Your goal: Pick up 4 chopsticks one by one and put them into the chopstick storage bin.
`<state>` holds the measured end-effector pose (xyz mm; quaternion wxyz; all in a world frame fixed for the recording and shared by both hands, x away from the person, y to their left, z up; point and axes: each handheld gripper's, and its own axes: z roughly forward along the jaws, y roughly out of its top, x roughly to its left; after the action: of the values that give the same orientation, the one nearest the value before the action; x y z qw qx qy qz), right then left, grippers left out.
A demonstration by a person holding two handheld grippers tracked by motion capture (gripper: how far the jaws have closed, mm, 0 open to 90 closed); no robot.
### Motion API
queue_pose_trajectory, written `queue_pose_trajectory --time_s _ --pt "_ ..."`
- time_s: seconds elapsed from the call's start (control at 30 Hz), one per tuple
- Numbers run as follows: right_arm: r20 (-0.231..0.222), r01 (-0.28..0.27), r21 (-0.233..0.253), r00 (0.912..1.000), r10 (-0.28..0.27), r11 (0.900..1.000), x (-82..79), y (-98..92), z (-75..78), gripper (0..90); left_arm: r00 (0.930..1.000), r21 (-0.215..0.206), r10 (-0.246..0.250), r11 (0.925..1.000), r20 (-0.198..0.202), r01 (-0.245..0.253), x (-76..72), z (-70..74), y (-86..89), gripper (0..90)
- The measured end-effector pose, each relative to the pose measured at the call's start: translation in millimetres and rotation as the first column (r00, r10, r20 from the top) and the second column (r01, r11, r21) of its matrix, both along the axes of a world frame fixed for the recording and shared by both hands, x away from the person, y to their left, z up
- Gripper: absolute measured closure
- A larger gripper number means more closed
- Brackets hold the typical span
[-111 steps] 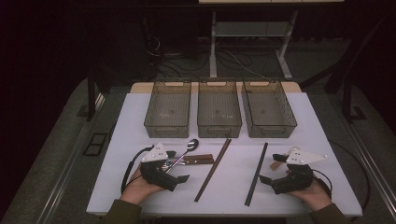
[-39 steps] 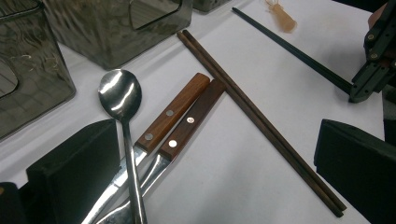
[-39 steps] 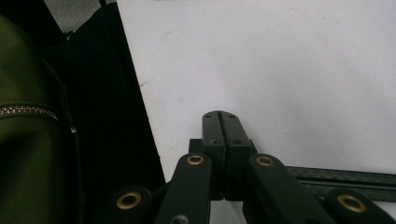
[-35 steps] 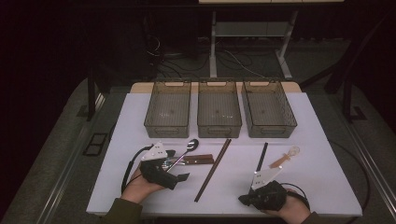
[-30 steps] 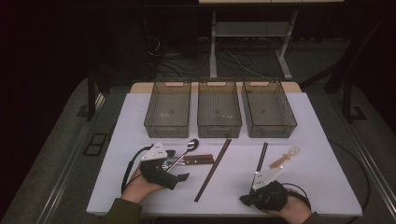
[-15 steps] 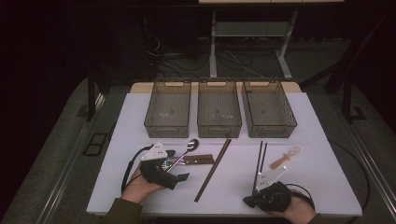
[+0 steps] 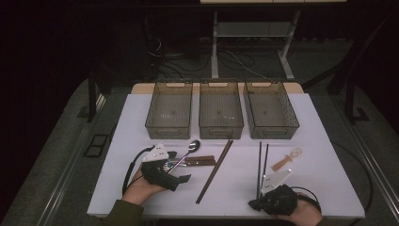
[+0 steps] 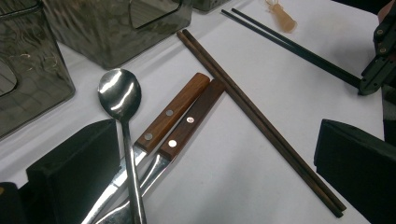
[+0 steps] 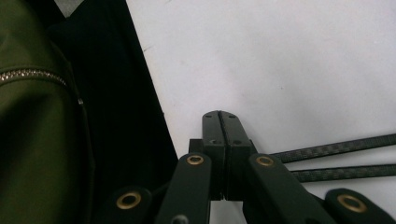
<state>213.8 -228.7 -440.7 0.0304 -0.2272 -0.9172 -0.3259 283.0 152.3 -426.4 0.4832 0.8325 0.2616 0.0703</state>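
Left gripper [image 7: 181, 178]: rests on the near-left of the white table [image 7: 329, 179], jaws spread wide and holding nothing; in the left gripper view the two black pads [image 8: 74, 168] stand well apart.
Cutlery ahead of it: a steel spoon [image 8: 119, 95] lies over two wooden-handled knives [image 8: 180, 116], all between the spread jaws; brown wooden chopsticks [image 7: 214, 171] lie just to their right, long axis running from the near edge up toward the middle bin.
Bins: three smoky plastic bins [image 7: 221, 109] stand in a row at the far side, all apparently empty.
Black chopsticks [image 7: 261, 162]: two thin sticks, roughly side by side and slightly splayed, long axis pointing away from the person toward the right-hand bin.
Right gripper [image 9: 220, 122]: at the near edge, jaws pressed together; the near ends of the black chopsticks run in under or between them, so it looks to be pinching them.
Nearer hand: the right one, clearly.
Small item: a pale wooden-handled utensil [image 7: 286, 159] lies just right of the black sticks; its kind is hard to make out.
Hidden: the actual contact at the stick ends is covered by the gripper body.
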Motion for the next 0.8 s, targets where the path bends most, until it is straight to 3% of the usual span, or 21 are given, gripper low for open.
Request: queue_pose_trajectory --time_s 0.8 --pt "0.002 0.002 -0.038 1.0 -0.002 0.999 -2.0 -18.4 2.5 88.8 1.0 -0.007 0.006 1.0 0.001 -0.006 0.2 0.4 0.8 0.0"
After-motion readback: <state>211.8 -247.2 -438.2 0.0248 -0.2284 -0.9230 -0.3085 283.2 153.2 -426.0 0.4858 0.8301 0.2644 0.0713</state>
